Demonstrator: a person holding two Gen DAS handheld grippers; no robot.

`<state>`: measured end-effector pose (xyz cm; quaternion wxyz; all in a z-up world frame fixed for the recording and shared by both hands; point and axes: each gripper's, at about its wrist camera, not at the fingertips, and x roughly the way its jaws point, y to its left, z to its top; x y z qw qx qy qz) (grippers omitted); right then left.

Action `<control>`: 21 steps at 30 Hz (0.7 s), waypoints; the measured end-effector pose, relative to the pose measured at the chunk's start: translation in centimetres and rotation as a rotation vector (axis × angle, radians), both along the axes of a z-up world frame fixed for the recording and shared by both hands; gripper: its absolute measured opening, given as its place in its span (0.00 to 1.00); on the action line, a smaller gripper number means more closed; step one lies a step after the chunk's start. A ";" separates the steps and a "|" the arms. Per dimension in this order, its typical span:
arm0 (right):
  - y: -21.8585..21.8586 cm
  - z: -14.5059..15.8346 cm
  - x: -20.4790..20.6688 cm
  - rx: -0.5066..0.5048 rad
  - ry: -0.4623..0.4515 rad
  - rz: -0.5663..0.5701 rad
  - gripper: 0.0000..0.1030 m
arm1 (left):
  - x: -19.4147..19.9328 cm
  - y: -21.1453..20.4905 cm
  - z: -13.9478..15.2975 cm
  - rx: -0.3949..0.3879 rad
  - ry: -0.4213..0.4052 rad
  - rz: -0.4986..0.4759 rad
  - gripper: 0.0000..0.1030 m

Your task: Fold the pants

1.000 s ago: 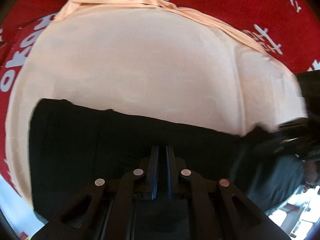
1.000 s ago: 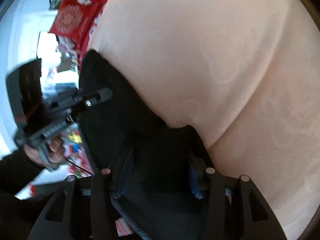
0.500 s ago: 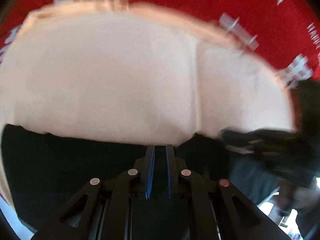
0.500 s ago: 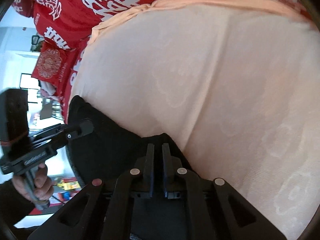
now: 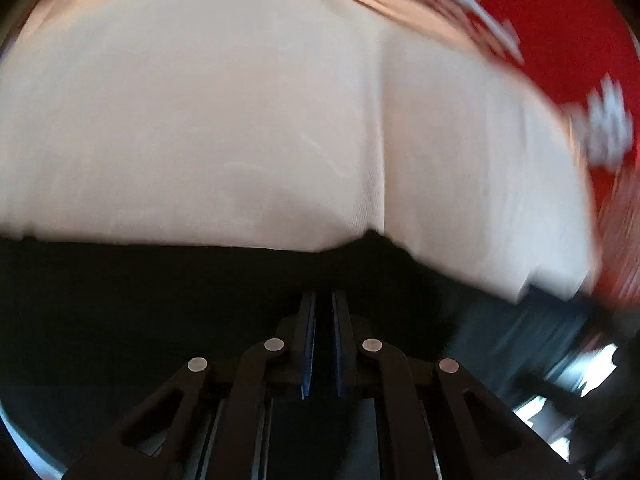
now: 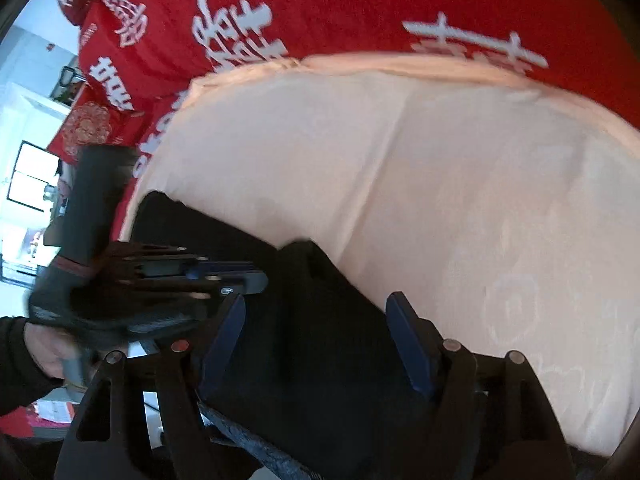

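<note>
Black pants (image 5: 160,300) lie on a peach sheet (image 5: 240,120), filling the bottom of the left wrist view. My left gripper (image 5: 323,294) is shut low over them; I cannot tell whether cloth is pinched between its pads. In the right wrist view the pants (image 6: 320,360) rise in a raised fold between the jaws of my right gripper (image 6: 316,300). Those jaws are opening and the blue pads (image 6: 408,344) stand clear of the cloth. The left gripper (image 6: 256,280) reaches in from the left there, just over the pants.
The peach sheet (image 6: 480,200) lies on a red bedspread (image 6: 360,8) with white characters. A person's hand (image 6: 44,344) holds the left gripper. A strip of blue-grey cloth (image 6: 260,452) shows under the pants. A room with a window (image 6: 32,176) lies beyond the bed's left edge.
The right gripper closed on the pants' fold half a second ago, then opened wide and rose, so more bedspread shows. The left gripper slid right along the pants' edge, still shut.
</note>
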<state>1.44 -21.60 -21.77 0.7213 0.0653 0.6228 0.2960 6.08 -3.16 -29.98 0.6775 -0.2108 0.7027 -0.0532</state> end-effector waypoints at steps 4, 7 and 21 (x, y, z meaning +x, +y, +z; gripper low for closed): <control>0.4 0.0 -1.0 0.039 0.017 0.033 0.75 | -1.2 1.1 1.7 0.058 -0.070 -0.002 0.11; 1.7 -0.7 -1.9 0.142 0.079 0.139 0.75 | -1.4 2.2 0.3 0.042 -0.045 -0.025 0.11; 3.4 -1.1 -1.9 0.051 -0.003 0.151 0.60 | -8.2 8.9 3.7 0.181 -0.047 0.069 0.11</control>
